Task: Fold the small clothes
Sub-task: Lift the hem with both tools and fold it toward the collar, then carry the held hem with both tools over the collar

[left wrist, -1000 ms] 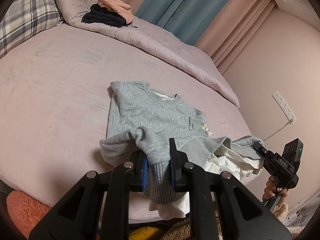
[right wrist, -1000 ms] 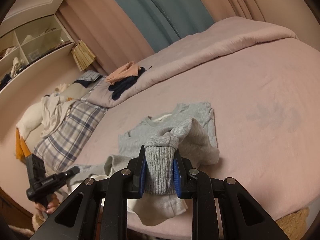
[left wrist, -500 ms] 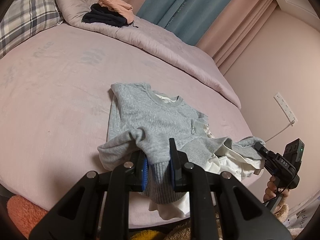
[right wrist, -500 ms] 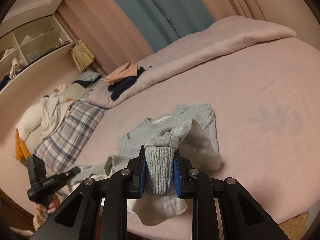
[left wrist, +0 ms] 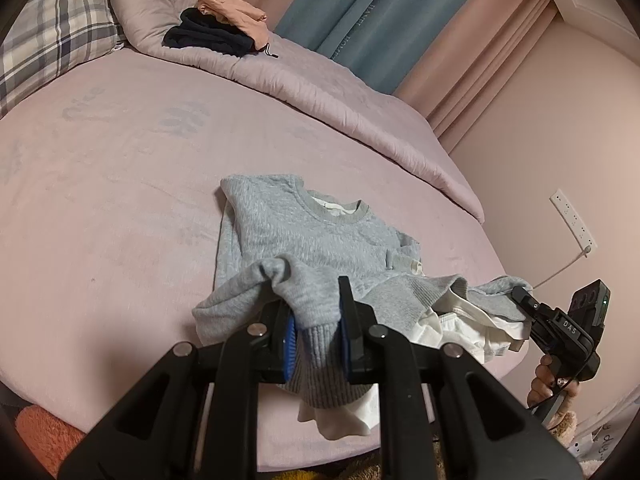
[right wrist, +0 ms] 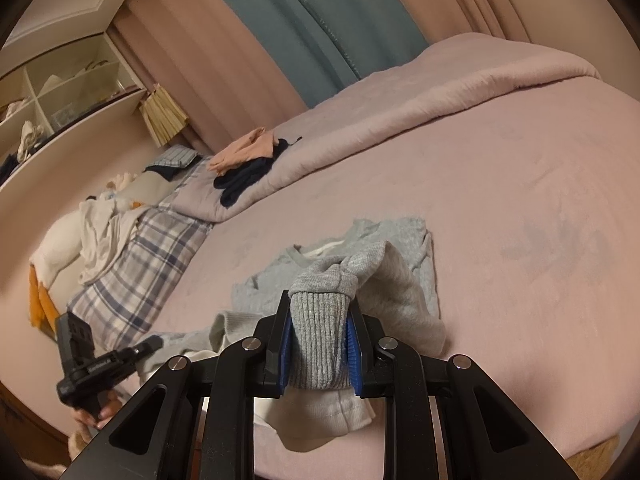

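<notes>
- Left wrist view: left gripper point(left wrist: 316, 332) clamps the sweatshirt point(left wrist: 316, 236) hem; the garment lies near the bed point(left wrist: 120, 200) edge.
- Right gripper point(right wrist: 318, 348) pinches the other hem corner.
- Risk: uneven pulls could bunch the fold, or drag the white lining point(left wrist: 464, 332) off the edge.

Grey sweatshirt point(left wrist: 320, 240), knitted, with ribbed collar, hem and cuffs and a white lining point(left wrist: 472, 328) exposed at the lower right of the left wrist view. It lies front up on the pink bed, collar toward the top of the frame, centre of view. Lower edge is raised off the bed at two points, bunched and drooping between them.
</notes>
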Action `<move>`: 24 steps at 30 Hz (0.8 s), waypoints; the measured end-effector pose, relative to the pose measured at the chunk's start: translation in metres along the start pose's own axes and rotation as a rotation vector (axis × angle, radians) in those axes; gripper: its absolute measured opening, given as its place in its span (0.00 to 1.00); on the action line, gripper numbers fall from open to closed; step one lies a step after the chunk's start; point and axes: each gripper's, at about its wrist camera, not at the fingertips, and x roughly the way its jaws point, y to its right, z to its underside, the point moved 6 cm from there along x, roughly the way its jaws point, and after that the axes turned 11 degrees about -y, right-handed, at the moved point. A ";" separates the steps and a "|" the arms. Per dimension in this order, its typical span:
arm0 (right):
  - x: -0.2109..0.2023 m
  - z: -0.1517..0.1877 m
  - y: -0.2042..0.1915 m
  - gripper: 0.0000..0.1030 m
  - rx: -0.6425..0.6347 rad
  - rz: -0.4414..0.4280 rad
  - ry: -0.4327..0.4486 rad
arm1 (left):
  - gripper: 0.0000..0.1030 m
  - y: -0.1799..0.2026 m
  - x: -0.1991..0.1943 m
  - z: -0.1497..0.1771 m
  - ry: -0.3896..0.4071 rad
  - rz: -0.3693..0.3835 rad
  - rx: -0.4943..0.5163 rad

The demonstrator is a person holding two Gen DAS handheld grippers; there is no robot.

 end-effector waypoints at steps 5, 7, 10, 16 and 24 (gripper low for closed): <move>0.001 -0.006 -0.002 0.23 -0.011 0.000 0.006 | 0.16 0.000 0.002 -0.007 0.007 -0.007 0.000; 0.002 -0.009 -0.002 0.23 -0.007 0.004 0.005 | 0.16 0.000 0.002 -0.009 0.006 -0.006 0.000; 0.003 -0.010 -0.001 0.23 0.003 0.007 0.000 | 0.16 0.000 0.004 -0.012 -0.001 -0.017 -0.006; 0.011 -0.014 -0.003 0.23 0.000 0.060 -0.012 | 0.16 0.000 0.011 -0.017 -0.016 -0.051 -0.021; 0.020 -0.019 0.001 0.23 0.050 0.069 -0.057 | 0.16 -0.008 0.025 -0.021 -0.054 -0.066 -0.060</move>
